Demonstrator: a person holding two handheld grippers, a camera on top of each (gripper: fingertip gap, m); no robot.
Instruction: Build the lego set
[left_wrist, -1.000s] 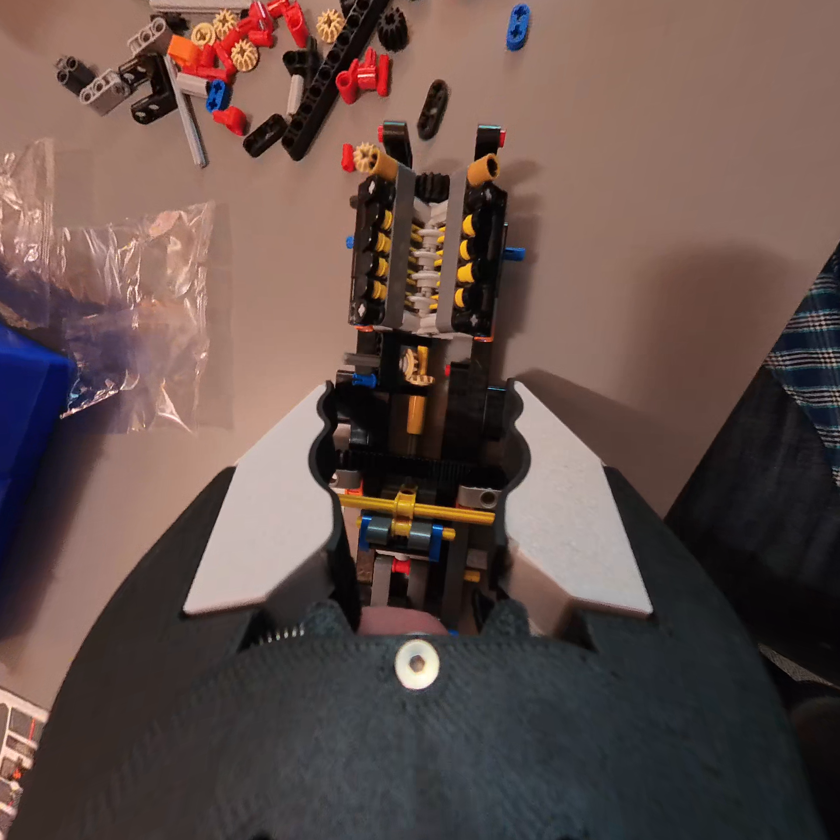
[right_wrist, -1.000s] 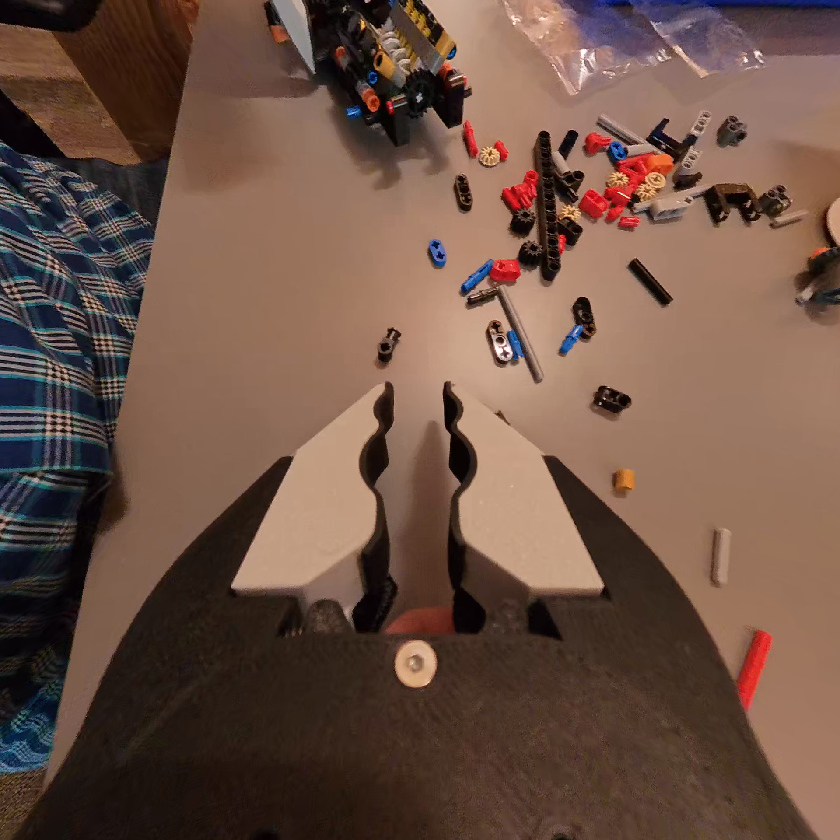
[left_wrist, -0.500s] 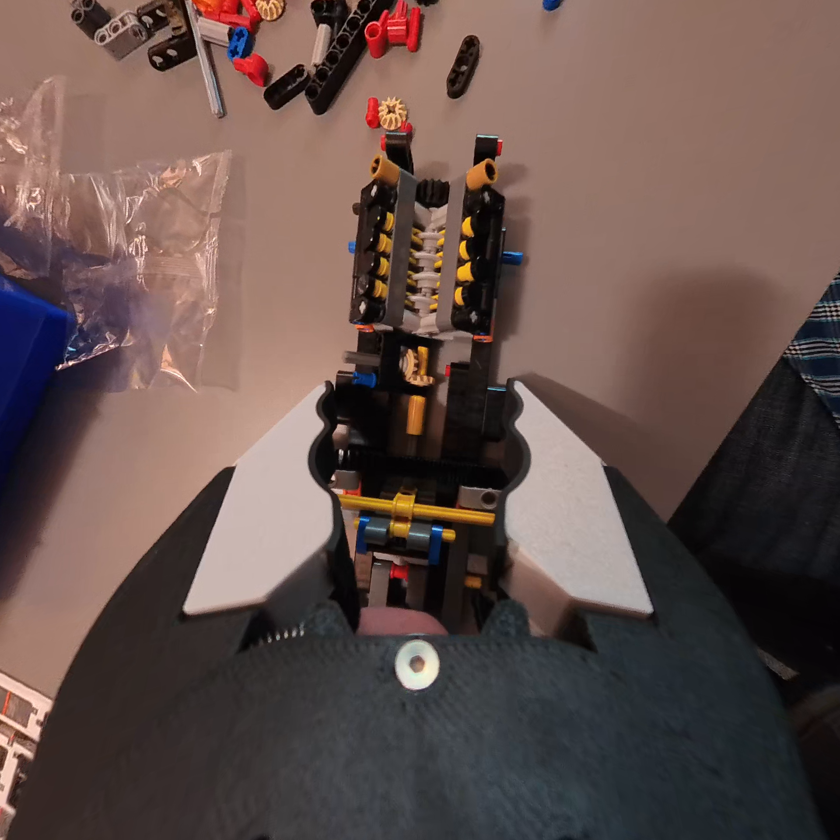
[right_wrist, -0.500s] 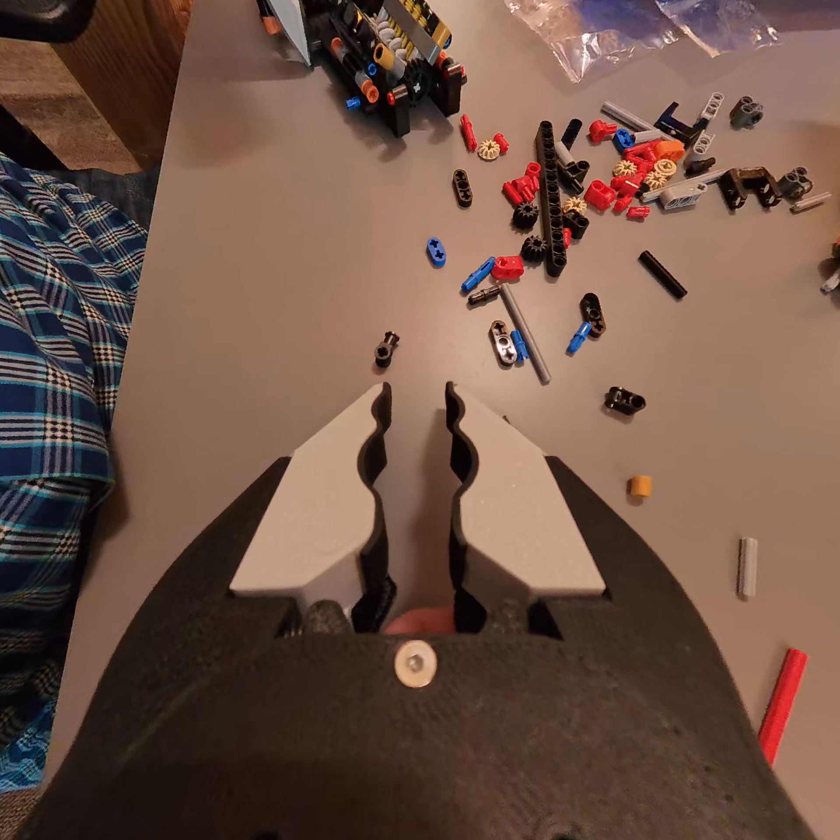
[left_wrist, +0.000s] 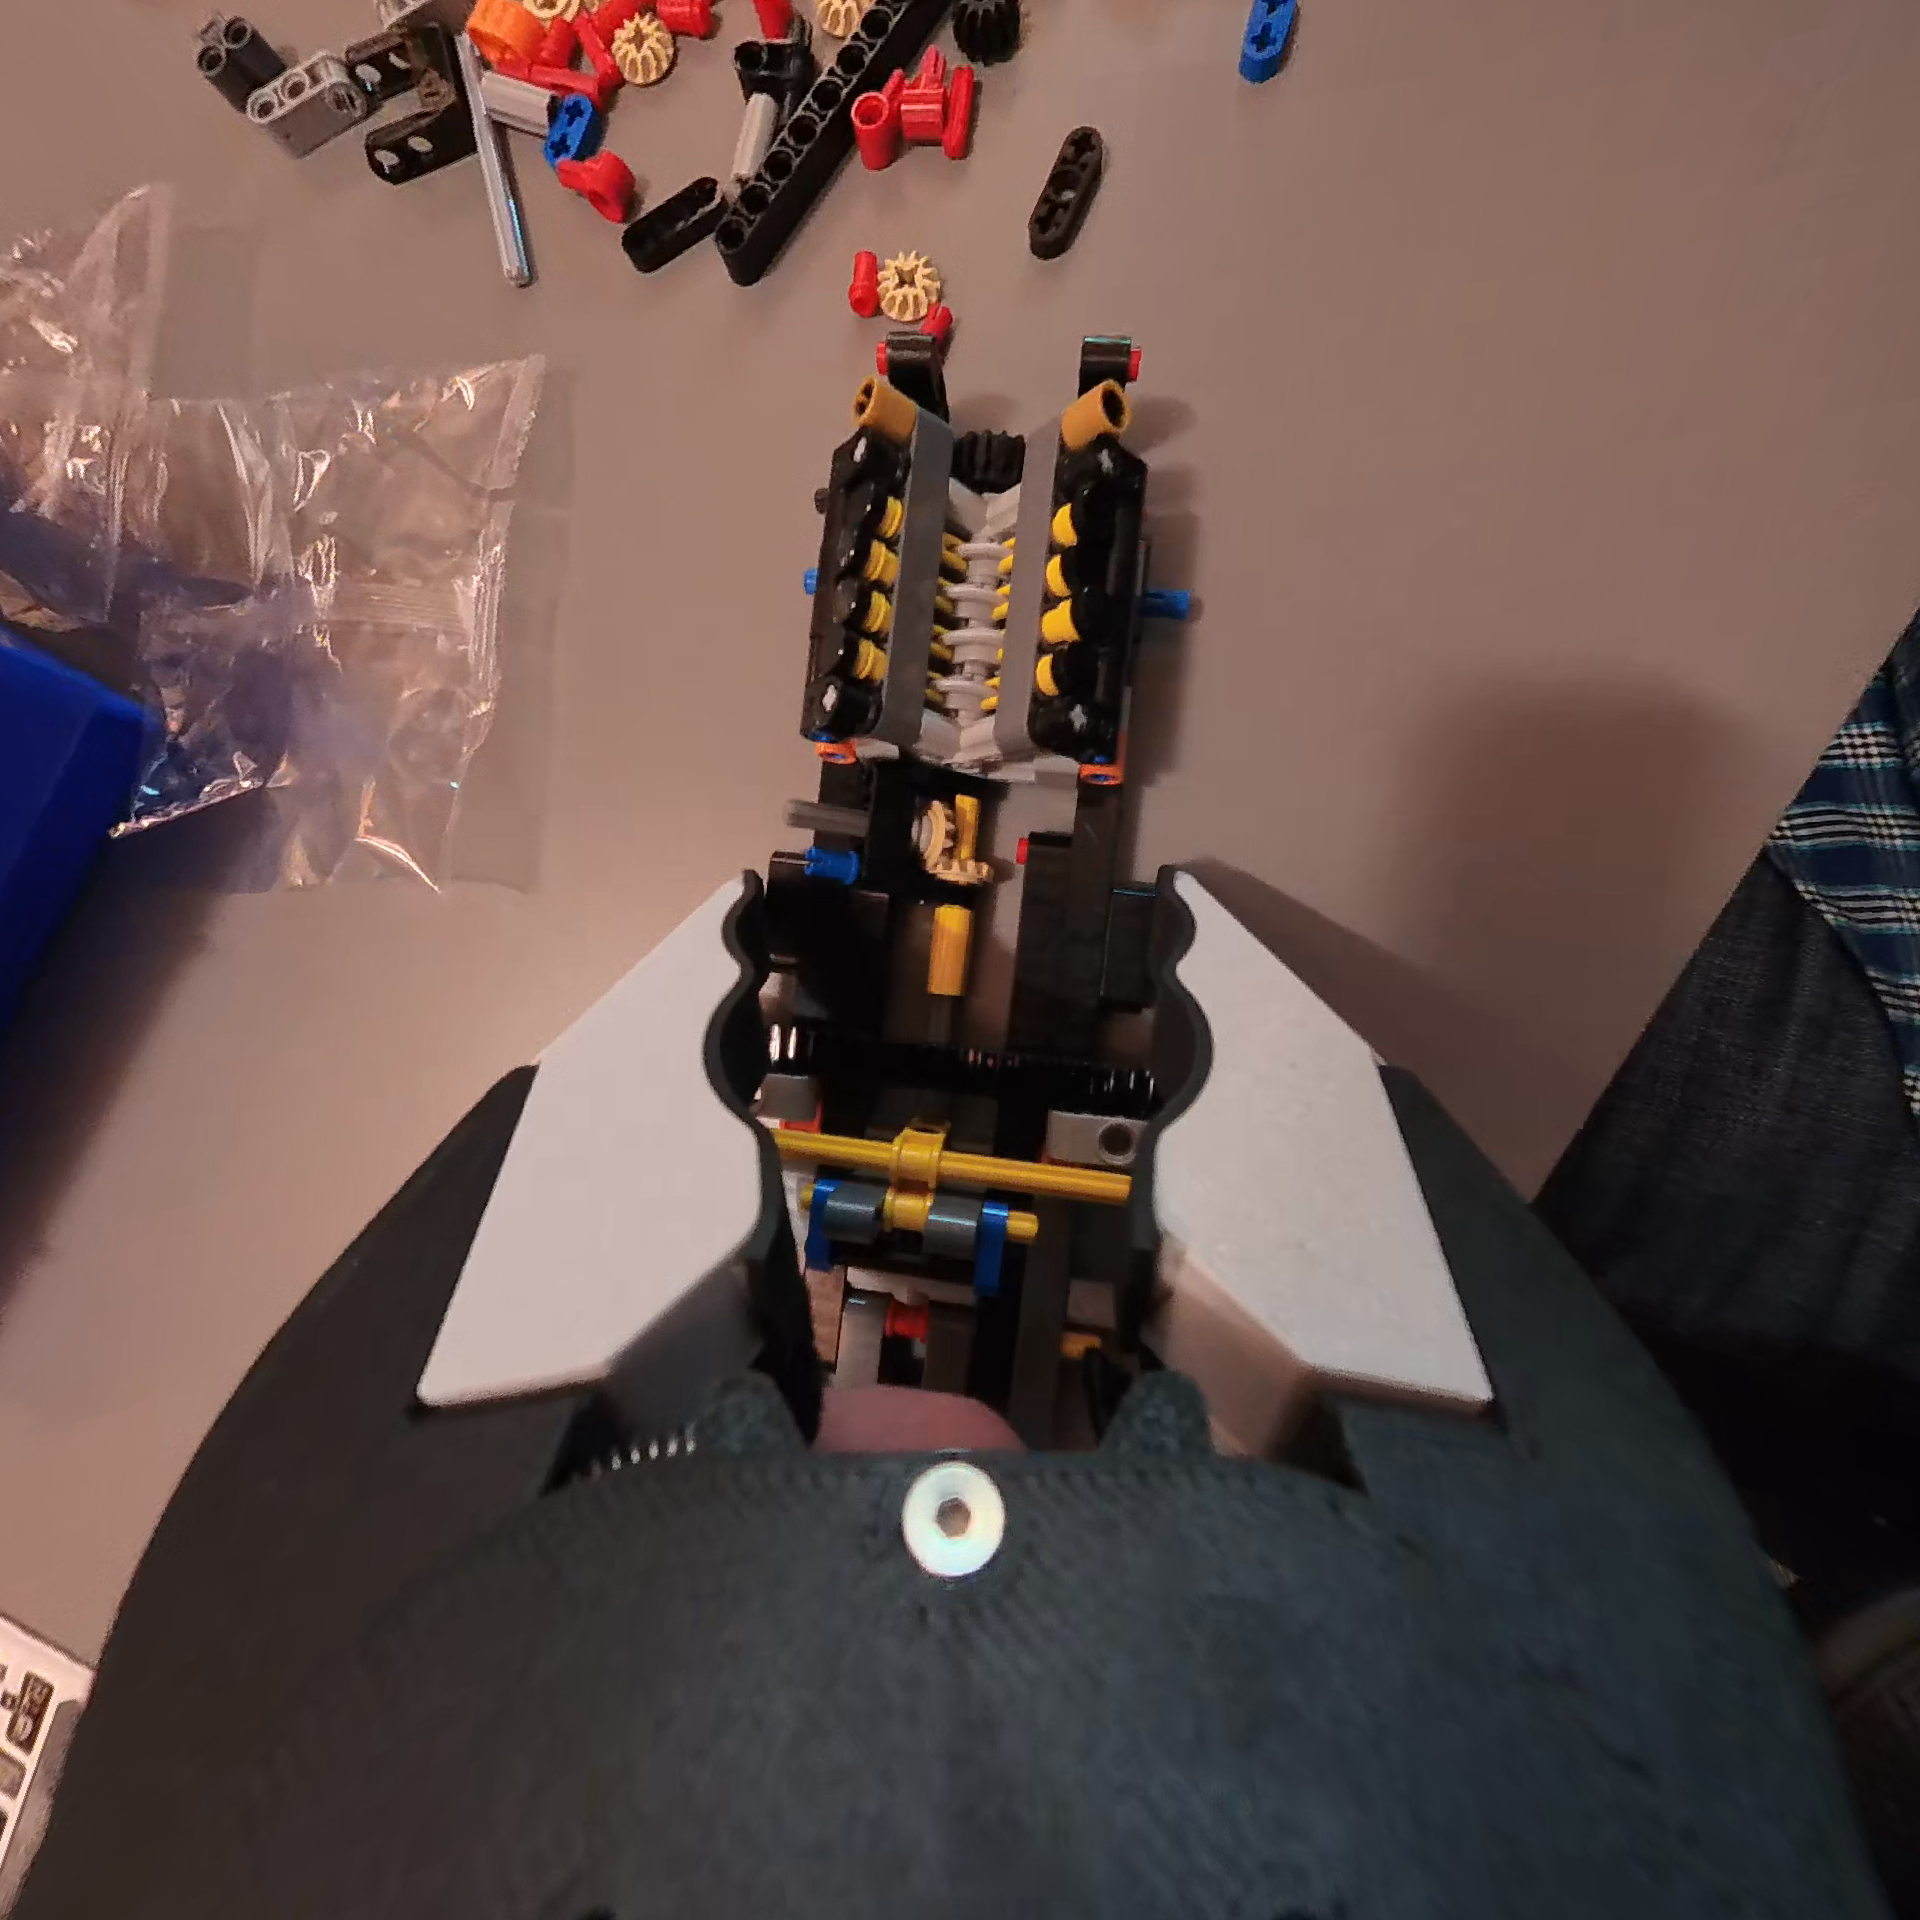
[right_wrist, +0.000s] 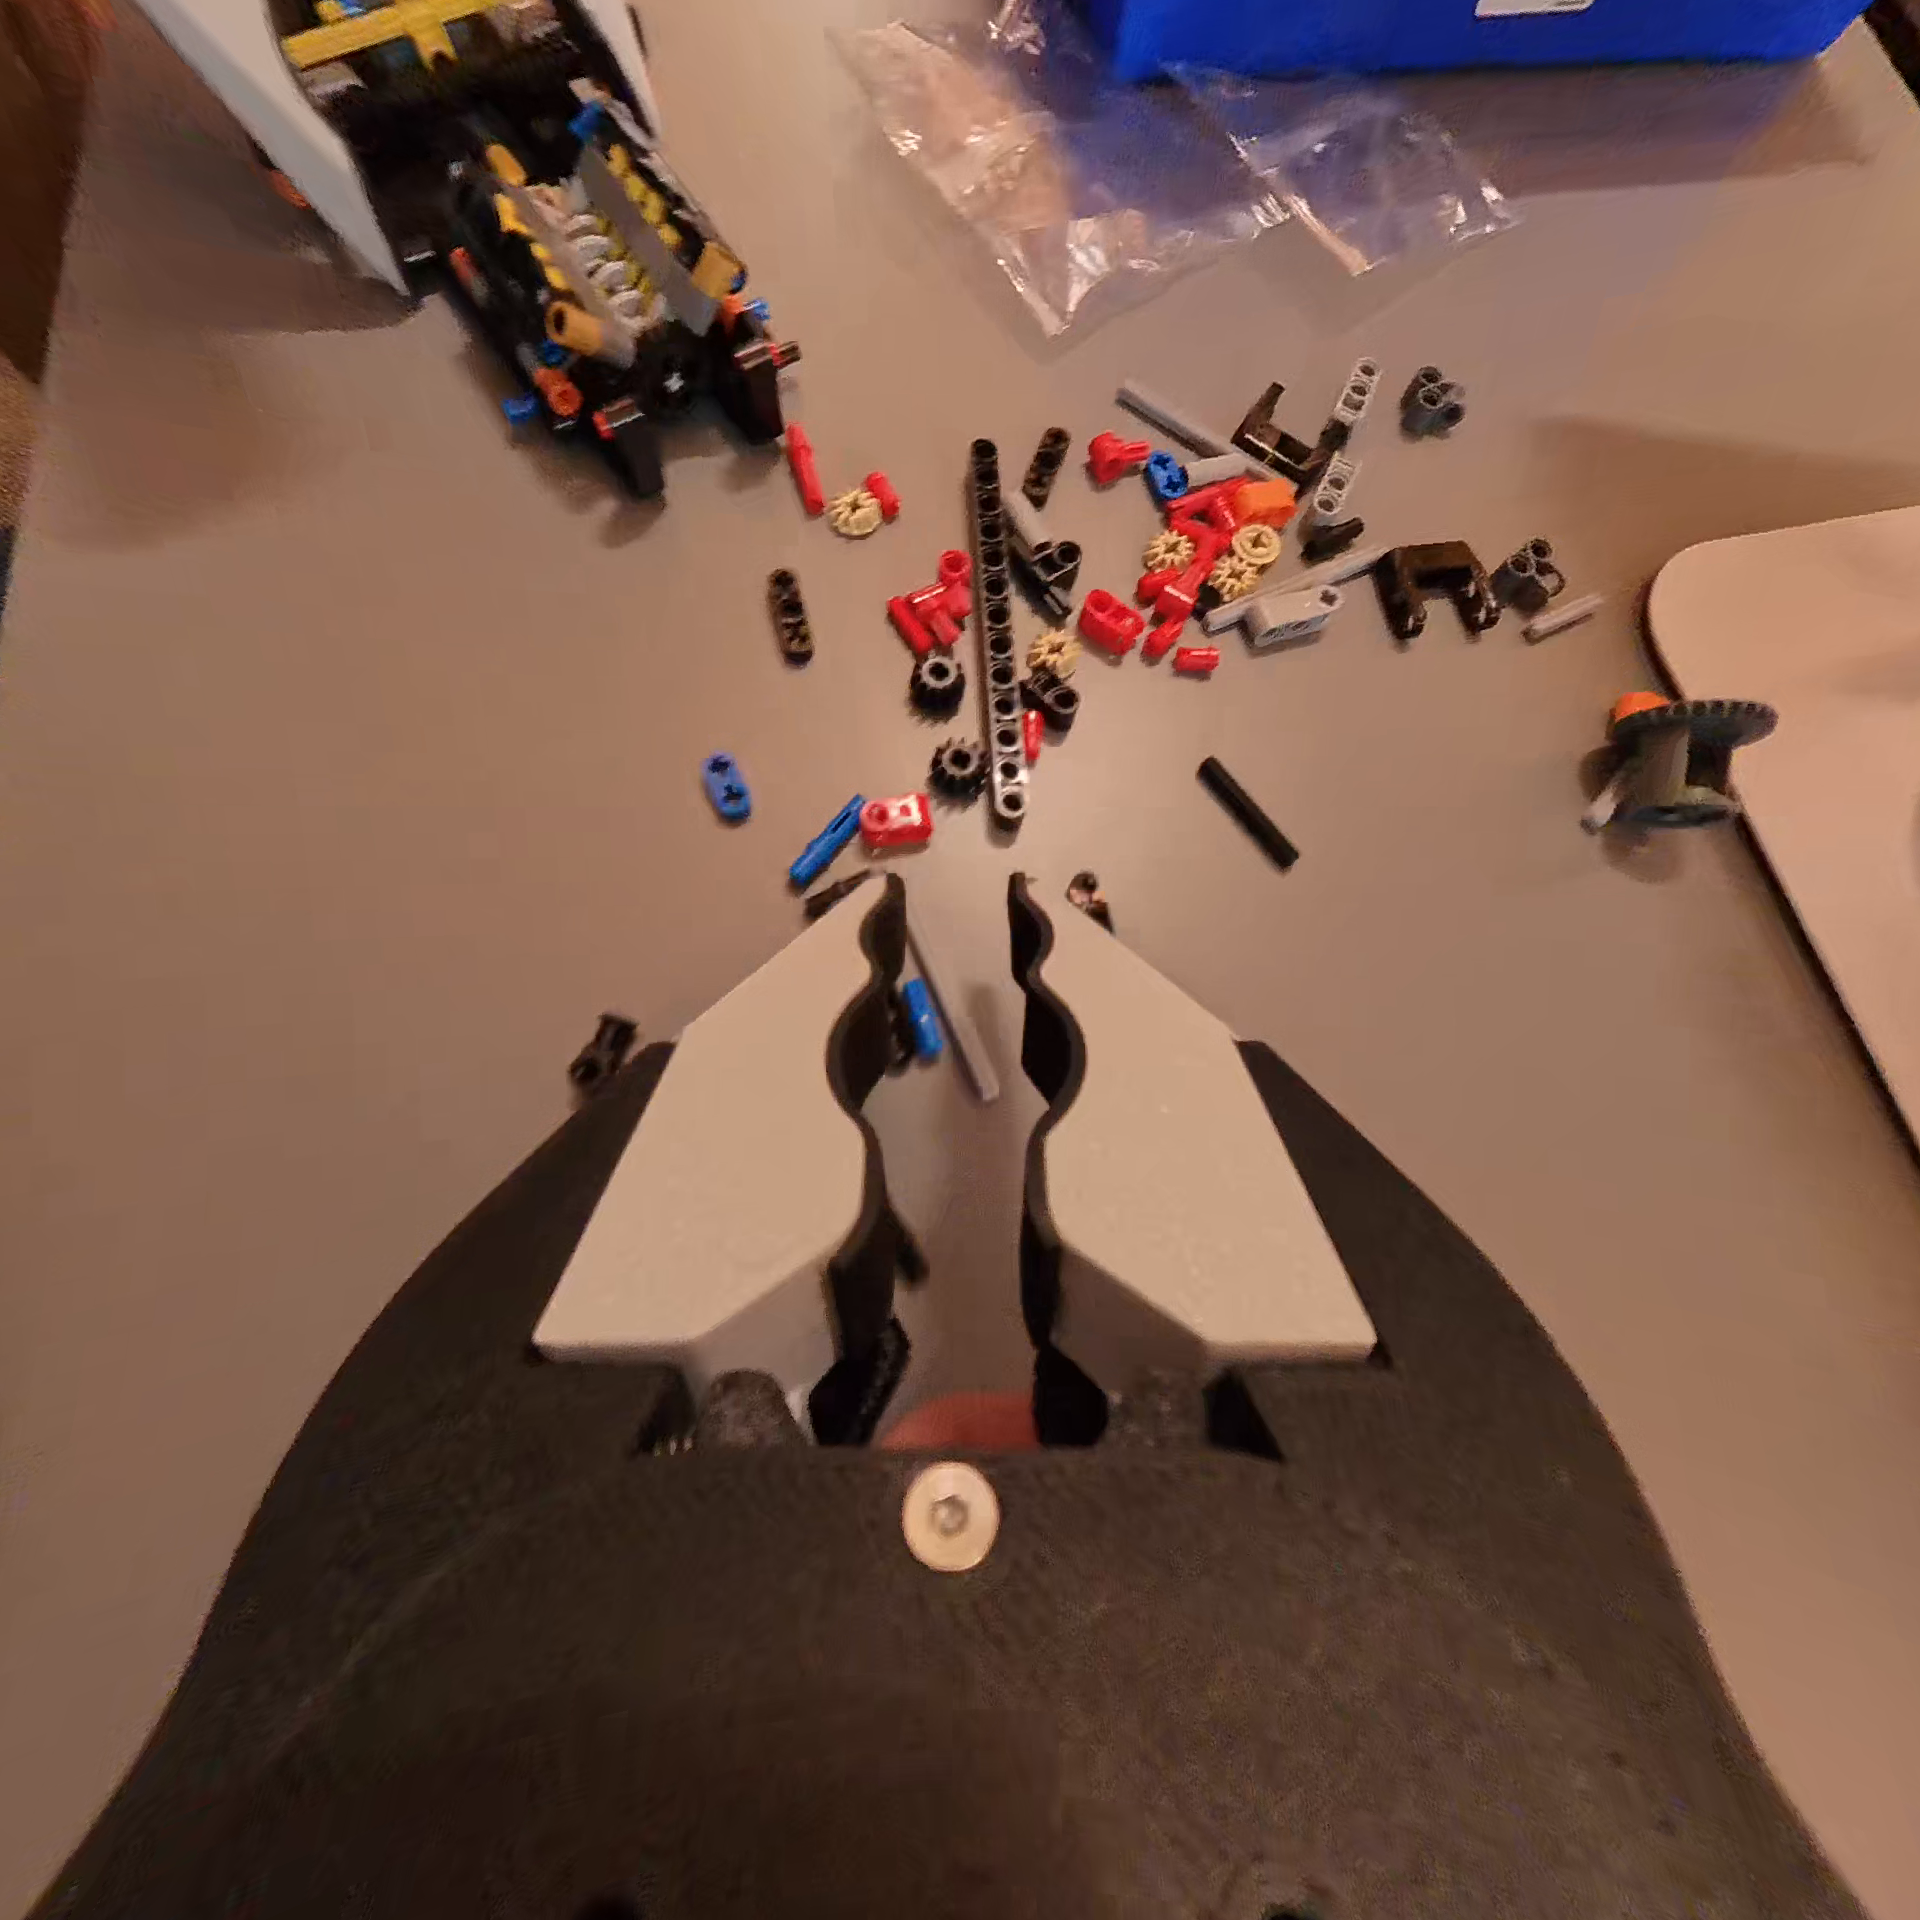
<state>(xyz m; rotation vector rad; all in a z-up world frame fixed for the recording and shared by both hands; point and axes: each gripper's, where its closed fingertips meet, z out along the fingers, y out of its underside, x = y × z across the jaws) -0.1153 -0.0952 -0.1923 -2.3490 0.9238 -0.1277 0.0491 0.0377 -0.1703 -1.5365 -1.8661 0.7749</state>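
Reaching over the loose pieces, the right claw (right_wrist: 956, 904), narrowly parted and empty, should straddle the grey axle (right_wrist: 951, 1013) squarely; the left claw (left_wrist: 961, 914) grips the chassis (left_wrist: 977, 665) at eleven o'clock on the surface (right_wrist: 364, 831).

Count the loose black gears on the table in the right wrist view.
2. One gear lies left of the black beam, about mid-length; the second gear lies left of the beam's near end. Others may hide in the pile.
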